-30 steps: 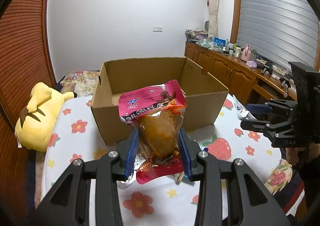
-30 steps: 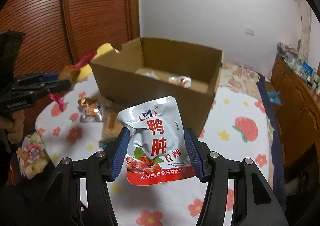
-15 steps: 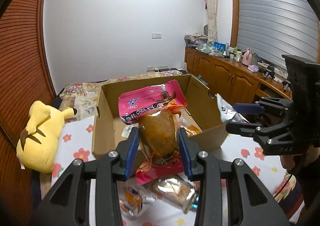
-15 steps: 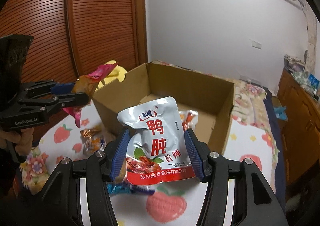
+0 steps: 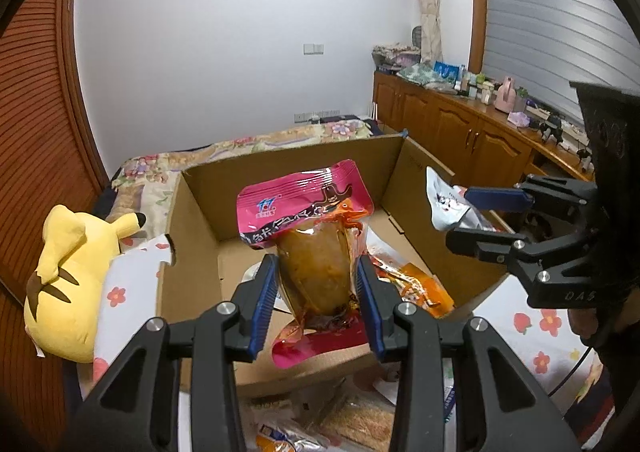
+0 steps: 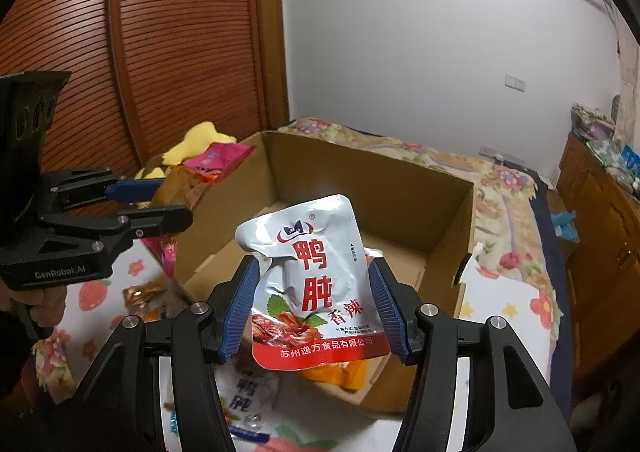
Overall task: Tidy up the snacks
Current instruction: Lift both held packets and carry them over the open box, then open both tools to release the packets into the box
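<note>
Pink-topped pouch [image 5: 316,248] with brown contents is held upright between the blue pads of the left gripper [image 5: 316,300], jaws closed on its lower body; the pouch is poised above the open cardboard box [image 5: 192,220], over its near half. Silver-white pouch [image 6: 316,284] with red characters is clamped in the right gripper [image 6: 316,308], jaws closed on its sides, above the near edge of the same box; in the left wrist view this pouch is seen at the box's right wall, in the right gripper's grip. Orange packets [image 5: 416,288] are seen lying on the box floor, right of centre. Loose snack packets [image 5: 352,420] are noted on the flower-print bedspread [image 5: 556,336] just near of the box; their number cannot be told. A yellow plush toy [image 5: 68,276] is lying left of the box, beside its left wall; wooden cabinets [image 5: 460,132] are seen far right.
</note>
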### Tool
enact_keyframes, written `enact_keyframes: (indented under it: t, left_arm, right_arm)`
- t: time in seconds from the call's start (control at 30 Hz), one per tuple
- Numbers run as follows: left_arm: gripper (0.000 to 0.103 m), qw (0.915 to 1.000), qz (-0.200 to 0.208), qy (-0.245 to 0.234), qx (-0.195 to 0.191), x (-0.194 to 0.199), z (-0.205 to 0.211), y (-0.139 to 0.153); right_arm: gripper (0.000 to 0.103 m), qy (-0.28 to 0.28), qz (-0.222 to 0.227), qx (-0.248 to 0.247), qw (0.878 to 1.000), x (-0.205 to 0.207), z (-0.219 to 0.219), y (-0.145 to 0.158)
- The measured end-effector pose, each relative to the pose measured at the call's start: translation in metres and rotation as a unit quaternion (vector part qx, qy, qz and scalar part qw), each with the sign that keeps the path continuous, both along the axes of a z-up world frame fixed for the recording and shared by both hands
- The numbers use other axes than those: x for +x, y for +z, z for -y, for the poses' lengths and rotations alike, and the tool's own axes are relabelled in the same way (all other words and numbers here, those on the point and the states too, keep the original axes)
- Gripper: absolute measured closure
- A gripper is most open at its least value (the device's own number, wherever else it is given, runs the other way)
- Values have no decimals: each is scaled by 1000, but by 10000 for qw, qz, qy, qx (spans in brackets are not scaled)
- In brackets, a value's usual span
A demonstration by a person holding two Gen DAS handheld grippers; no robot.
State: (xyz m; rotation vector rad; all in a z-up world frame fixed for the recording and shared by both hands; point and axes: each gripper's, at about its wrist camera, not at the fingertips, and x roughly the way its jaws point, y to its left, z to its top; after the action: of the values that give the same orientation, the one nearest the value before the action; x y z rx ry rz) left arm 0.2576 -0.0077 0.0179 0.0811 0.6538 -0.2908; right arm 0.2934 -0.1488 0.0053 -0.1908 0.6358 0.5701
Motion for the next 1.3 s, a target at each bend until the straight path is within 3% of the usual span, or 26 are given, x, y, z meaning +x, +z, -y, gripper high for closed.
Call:
enact_keyframes:
  t: [0.63, 1.13, 1.3]
  left_arm:
    - [65, 9995, -307, -56, 110, 23, 11, -24]
    - [58, 9993, -333, 164, 87, 24, 7, -30]
    - [58, 9997, -168, 134, 82, 16, 8, -20]
  right_arm:
    - [42, -153, -398, 190, 9989, 25, -7, -19]
    - [42, -106, -321, 128, 9993, 4, -10, -18]
    - [42, -124, -275, 128, 9995, -4, -12, -14]
